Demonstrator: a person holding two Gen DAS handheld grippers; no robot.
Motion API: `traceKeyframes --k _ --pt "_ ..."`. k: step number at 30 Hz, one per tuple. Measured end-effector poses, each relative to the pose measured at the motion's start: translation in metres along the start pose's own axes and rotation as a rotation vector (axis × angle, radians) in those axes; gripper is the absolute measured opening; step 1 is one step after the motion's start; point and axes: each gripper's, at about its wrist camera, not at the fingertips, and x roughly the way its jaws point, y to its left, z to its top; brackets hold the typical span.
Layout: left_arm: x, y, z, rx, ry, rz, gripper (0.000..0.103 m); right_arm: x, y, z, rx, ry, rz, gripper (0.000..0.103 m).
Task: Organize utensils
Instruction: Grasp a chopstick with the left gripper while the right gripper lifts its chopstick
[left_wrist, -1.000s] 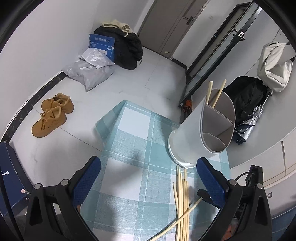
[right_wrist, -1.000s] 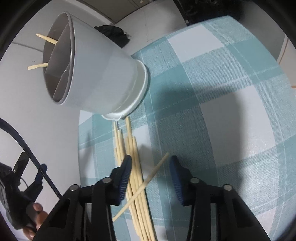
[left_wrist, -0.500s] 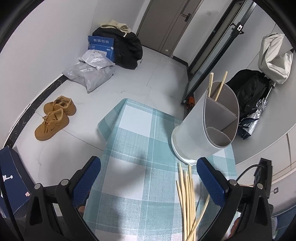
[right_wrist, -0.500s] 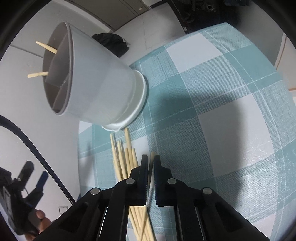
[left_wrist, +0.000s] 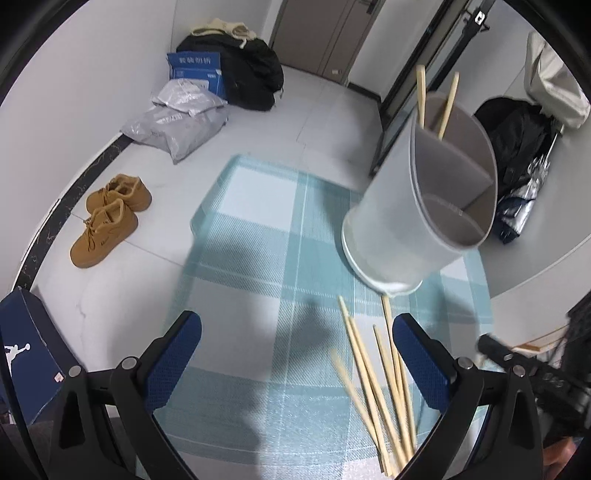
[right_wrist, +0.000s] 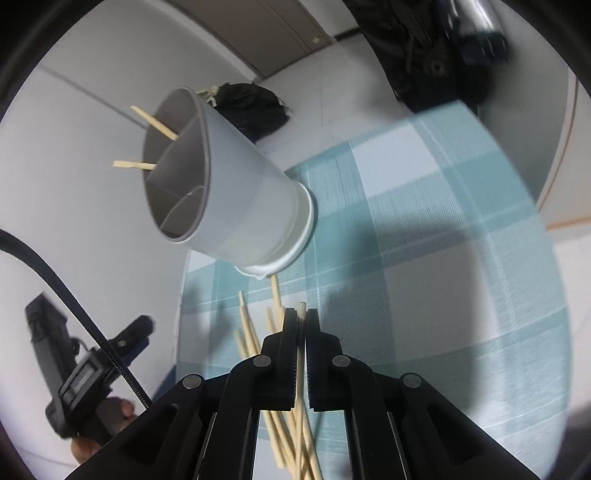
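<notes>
Now the right gripper (right_wrist: 301, 316) has its jaws pressed together on a single wooden chopstick (right_wrist: 301, 332), whose tip pokes out just past the fingertips; a second ago those jaws stood spread over the pile, and half a second ago they had only just closed low against the cloth. Since then the pinched chopstick has come up off the teal-and-white checked tablecloth (right_wrist: 461, 258), and it runs back between the fingers toward the camera. Below it the loose chopsticks (left_wrist: 373, 384) lie fanned on the cloth, more splayed than the tidy bundle seen earlier, and the one that lay slantwise across them is gone from the heap. Their far ends reach almost to the foot of the grey utensil holder (left_wrist: 417, 206), which stands near the table's far right corner in the left wrist view, with two chopsticks (left_wrist: 434, 99) upright in its rear compartment and the other compartments bare. The left gripper (left_wrist: 295, 354) hangs with its blue-padded fingers (left_wrist: 173, 362) spread wide and nothing between them, closer to the pile than before. On the floor beyond sit tan shoes (left_wrist: 110, 221).
</notes>
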Motion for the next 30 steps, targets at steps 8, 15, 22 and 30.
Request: traceKeyframes --k 8,15,22,30 --pt "0.017 -0.012 -0.014 0.019 0.078 0.052 0.102 -0.028 -0.006 0.009 -0.089 -0.077 0.026 0.003" --pt "0.021 -0.012 -0.026 0.003 0.129 0.125 0.101 -0.042 -0.015 0.012 -0.116 -0.129 0.048 0.003" --pt "0.034 -0.012 -0.031 -0.049 0.193 0.183 0.095 -0.063 0.005 0.009 -0.254 -0.216 0.02 0.003" --pt "0.036 -0.037 -0.038 0.059 0.17 0.312 0.074 -0.075 0.0 0.007 -0.243 -0.243 0.04 0.003"
